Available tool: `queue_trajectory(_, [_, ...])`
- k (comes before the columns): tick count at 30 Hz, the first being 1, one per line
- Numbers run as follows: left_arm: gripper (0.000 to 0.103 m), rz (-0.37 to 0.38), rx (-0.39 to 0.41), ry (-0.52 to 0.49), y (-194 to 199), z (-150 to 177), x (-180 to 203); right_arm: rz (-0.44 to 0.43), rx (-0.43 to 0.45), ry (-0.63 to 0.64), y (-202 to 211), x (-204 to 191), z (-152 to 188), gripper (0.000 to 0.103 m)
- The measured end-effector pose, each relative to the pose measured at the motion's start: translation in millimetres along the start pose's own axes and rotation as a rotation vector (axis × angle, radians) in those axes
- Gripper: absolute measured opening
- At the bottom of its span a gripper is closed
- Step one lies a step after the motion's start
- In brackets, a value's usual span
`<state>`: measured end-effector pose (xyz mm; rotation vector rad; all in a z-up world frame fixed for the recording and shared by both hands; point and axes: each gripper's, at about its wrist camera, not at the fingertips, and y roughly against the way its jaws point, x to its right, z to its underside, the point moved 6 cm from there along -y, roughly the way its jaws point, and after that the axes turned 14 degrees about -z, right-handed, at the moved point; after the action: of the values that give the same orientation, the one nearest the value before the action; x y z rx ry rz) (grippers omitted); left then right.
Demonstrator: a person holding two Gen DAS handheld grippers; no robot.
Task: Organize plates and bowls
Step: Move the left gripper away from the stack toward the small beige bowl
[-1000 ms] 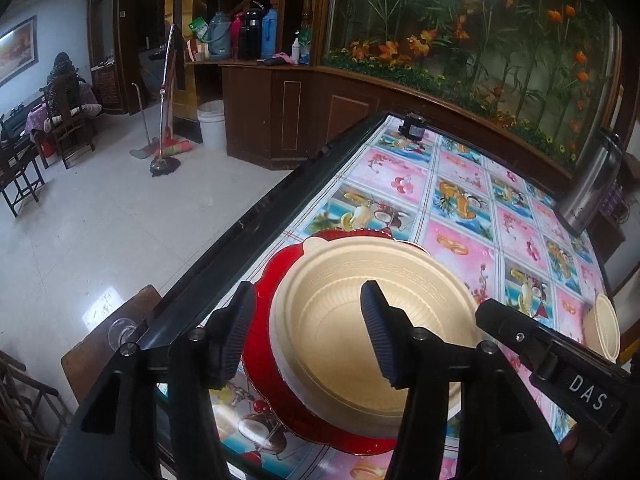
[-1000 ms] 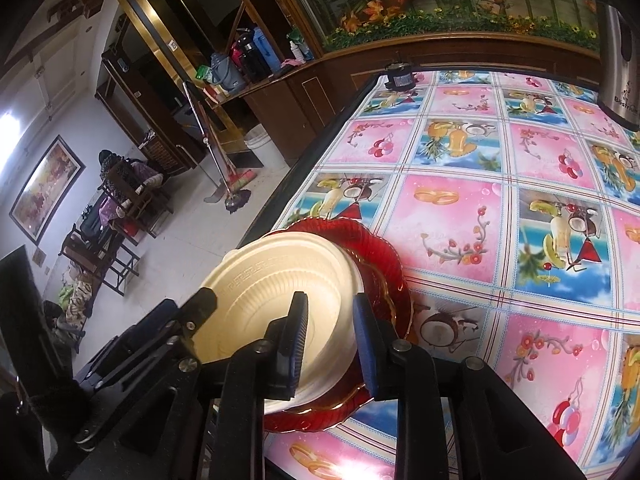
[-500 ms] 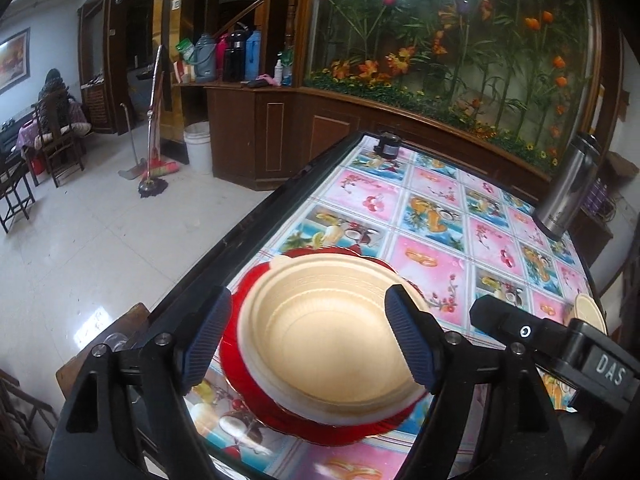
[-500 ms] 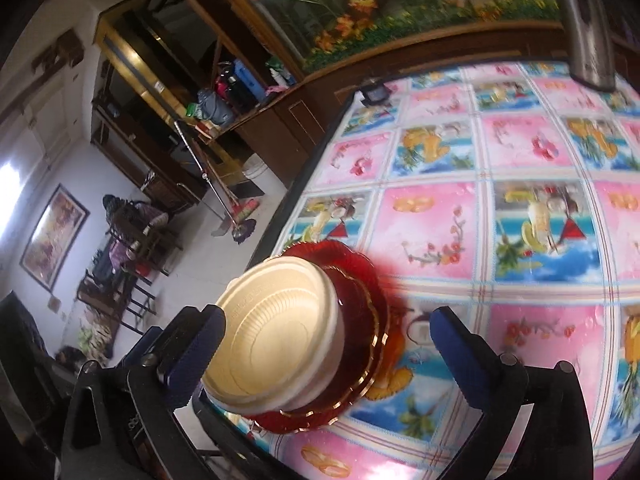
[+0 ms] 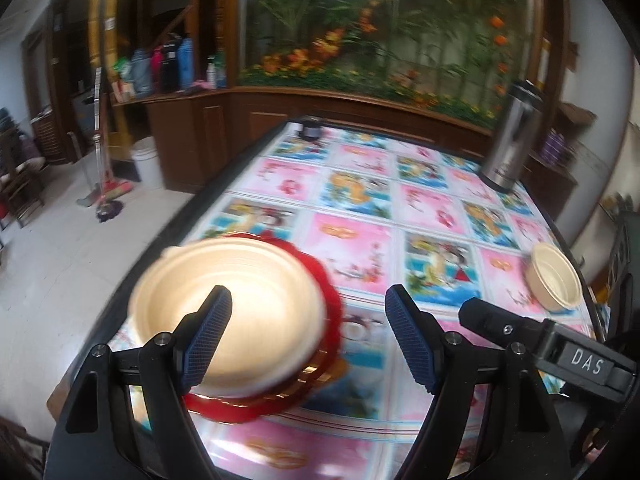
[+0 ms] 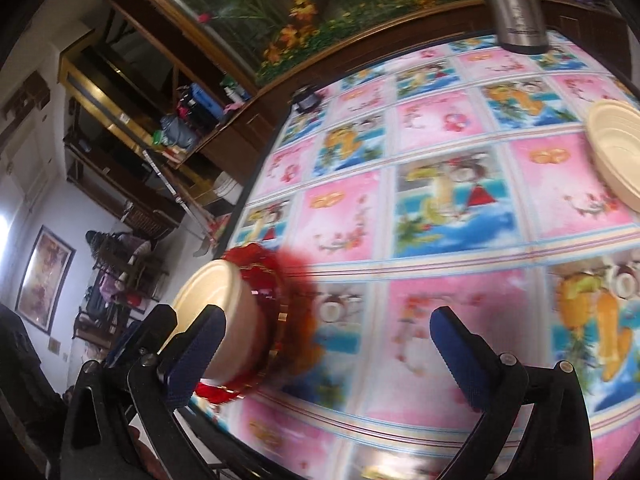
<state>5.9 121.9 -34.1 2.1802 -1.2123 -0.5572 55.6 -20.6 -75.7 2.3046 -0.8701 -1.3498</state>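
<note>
Bowl (image 5: 228, 300) upright on red plate (image 5: 320, 360), mouth upward

The table (image 5: 352, 240) bears a red plate (image 5: 328, 300), a cream bowl (image 5: 554, 280) and a flask (image 5: 510, 140).

Dim indoor light throughout, with a hot overexposed glow inside the cream bowl (image 5: 228, 300) and pale glare on the glossy tablecloth (image 5: 360, 240). Heavy motion blur in both views, sharp only on the gripper fingers (image 5: 208, 336). Strong fisheye bending, black vignetted corners.
</note>
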Motion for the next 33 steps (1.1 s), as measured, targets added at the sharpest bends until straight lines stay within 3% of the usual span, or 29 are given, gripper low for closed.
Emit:
queue_trajectory(12, [0.079, 0.159, -0.125, -0.161, -7.7, 30.4, 90.1, 0.082, 0.101, -0.13, 75.4, 85.1, 9.7, 0.103])
queue_trajectory(20, [0.079, 0.202, -0.215, -0.226, -20.0, 50.8, 133.5, 0.132, 0.165, -0.219, 117.2, 136.2, 10.0, 0.103])
queue_trajectory(33, [0.079, 0.251, -0.239, -0.296, -26.6, 56.6, 202.7, 0.178, 0.25, -0.308, 159.6, 192.5, -0.8, 0.103])
